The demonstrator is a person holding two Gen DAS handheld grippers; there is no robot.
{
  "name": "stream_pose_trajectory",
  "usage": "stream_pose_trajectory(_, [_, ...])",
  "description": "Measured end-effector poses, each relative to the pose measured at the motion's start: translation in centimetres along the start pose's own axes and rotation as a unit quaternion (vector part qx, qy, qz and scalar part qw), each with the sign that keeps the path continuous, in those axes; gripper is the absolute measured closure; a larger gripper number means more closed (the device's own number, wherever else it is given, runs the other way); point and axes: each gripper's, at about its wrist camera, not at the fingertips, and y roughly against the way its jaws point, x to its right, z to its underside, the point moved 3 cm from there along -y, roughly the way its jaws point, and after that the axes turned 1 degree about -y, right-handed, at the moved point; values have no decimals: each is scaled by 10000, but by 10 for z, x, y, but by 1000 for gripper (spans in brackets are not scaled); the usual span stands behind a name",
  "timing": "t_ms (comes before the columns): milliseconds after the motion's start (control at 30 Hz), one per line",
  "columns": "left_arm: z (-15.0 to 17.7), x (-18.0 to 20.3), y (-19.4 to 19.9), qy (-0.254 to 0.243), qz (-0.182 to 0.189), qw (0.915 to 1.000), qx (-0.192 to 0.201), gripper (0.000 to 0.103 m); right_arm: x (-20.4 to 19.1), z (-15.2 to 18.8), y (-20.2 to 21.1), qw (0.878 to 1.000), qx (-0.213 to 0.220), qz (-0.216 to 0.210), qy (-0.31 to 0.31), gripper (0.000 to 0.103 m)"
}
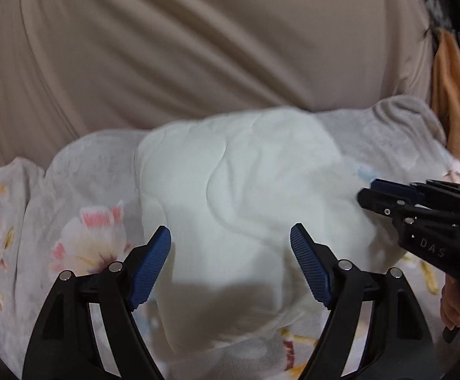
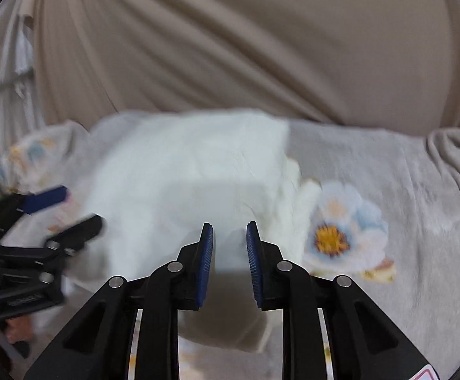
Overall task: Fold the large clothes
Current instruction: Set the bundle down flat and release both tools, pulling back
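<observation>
Left hand-held gripper [image 1: 230,237] is hanging spread wide over the near end of the white quilt [image 1: 245,183], nothing between its blue ribbed pads [image 1: 149,269]; I'm reading that as lining up to bite the near edge. Right hand-held gripper [image 2: 229,237] is sitting narrowed, a slim gap showing between its pads [image 2: 205,262], no cloth in it, aimed at the same bundle's near right side. In the left view it's coming in from the right [image 1: 364,194], tips at the quilt's edge; touching or not, I can't tell through the blur.

Quilt is lying folded into a thick, puffy block in the middle of the bed, on the floral sheet [image 2: 340,237]. It's soft, padded, with curved stitch lines and rounded corners. I'm guessing it's bulky enough to need both grippers, one per side, to keep the next fold even.

Sheet is pale grey, thin, printed with pink and blue flowers, rumpled at the far edge. Beige curtain [image 1: 198,47] is hanging behind in long diagonal folds. An orange cloth [image 1: 448,95] is showing far right.
</observation>
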Motion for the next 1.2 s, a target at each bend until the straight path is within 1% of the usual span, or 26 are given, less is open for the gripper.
stream_pose_trajectory(33, [9, -1, -11, 29, -60, 9999, -102, 23, 6, 10, -12, 9999, -113, 88, -21, 84])
stream_pose_trajectory(67, [17, -2, -20, 88, -79, 9998, -132, 16, 11, 19, -23, 9997, -220, 99, -76, 82])
stream_pose_trajectory(100, [23, -3, -24, 118, -138, 9998, -89, 15, 16, 24, -30, 9994, -307, 54, -152, 82])
stream_pose_trajectory(133, [27, -2, -24, 114, -212, 9997, -62, 14, 19, 26, -31, 9992, -334, 11, -226, 82])
stream_pose_trajectory(167, [28, -2, -22, 114, -302, 9995, -21, 15, 18, 22, -23, 9991, -297, -27, -298, 81])
stream_pose_trajectory(200, [27, -2, -19, 156, -305, 9994, -5, 15, 15, 19, -14, 9993, -218, -52, -305, 81])
stream_pose_trajectory(267, [24, -7, -13, 389, -154, 9991, -21, 15, 6, 10, 10, 9997, 77, -118, -196, 81])
stream_pose_trajectory(300, [23, -9, -11, 465, -147, 9988, -24, 15, 2, 10, 16, 9997, 149, -100, -144, 80])
stream_pose_trajectory(333, [24, -9, -10, 521, -142, 9985, -24, 15, 0, 11, 14, 9999, 132, -40, -82, 79])
stream_pose_trajectory(400, [25, -9, -10, 581, -128, 9982, -50, 15, -2, 23, -12, 9996, -217, 139, 64, 77])
stream_pose_trajectory(433, [27, -7, -9, 605, -116, 9981, -67, 15, -2, 29, -22, 9993, -325, 160, 31, 77])
stream_pose_trajectory(467, [27, -5, -8, 596, -149, 9981, -64, 15, -2, 31, -22, 9993, -316, 192, -60, 77])
stream_pose_trajectory(533, [29, -2, 0, 585, -248, 9980, 2, 17, -4, 26, -4, 9995, -130, 150, -244, 77])
stream_pose_trajectory(600, [30, -1, 7, 624, -262, 9977, 50, 17, -8, 19, 18, 9995, 127, 127, -269, 77])
stream_pose_trajectory(667, [33, 0, 15, 706, -285, 9971, 91, 17, -7, 20, 30, 9991, 241, 107, -341, 77])
stream_pose_trajectory(700, [35, 1, 17, 727, -317, 9968, 107, 16, -7, 24, 29, 9993, 178, 128, -302, 77])
stream_pose_trajectory(767, [39, 4, 19, 727, -405, 9965, 81, 16, -9, 36, 13, 9993, -44, 375, -75, 77])
stream_pose_trajectory(833, [46, 8, 18, 700, -475, 9964, 21, 16, -7, 48, -2, 9986, -227, 479, -11, 76])
stream_pose_trajectory(933, [57, 10, 21, 749, -569, 9955, -63, 16, -11, 45, 22, 9991, -50, 414, -103, 76])
stream_pose_trajectory(1000, [66, 10, 27, 817, -633, 9946, -62, 14, -15, 45, 43, 9993, 108, 331, -111, 75])
stream_pose_trajectory(1033, [72, 9, 30, 860, -689, 9939, -57, 11, -17, 49, 50, 9996, 115, 244, -120, 75])
stream_pose_trajectory(1100, [83, 9, 34, 994, -729, 9923, -81, 9, -20, 64, 56, 9998, -1, 189, -117, 74])
stream_pose_trajectory(1200, [96, 15, 33, 1073, -680, 9916, -232, 9, -22, 94, 47, 9990, -309, 284, -124, 73])
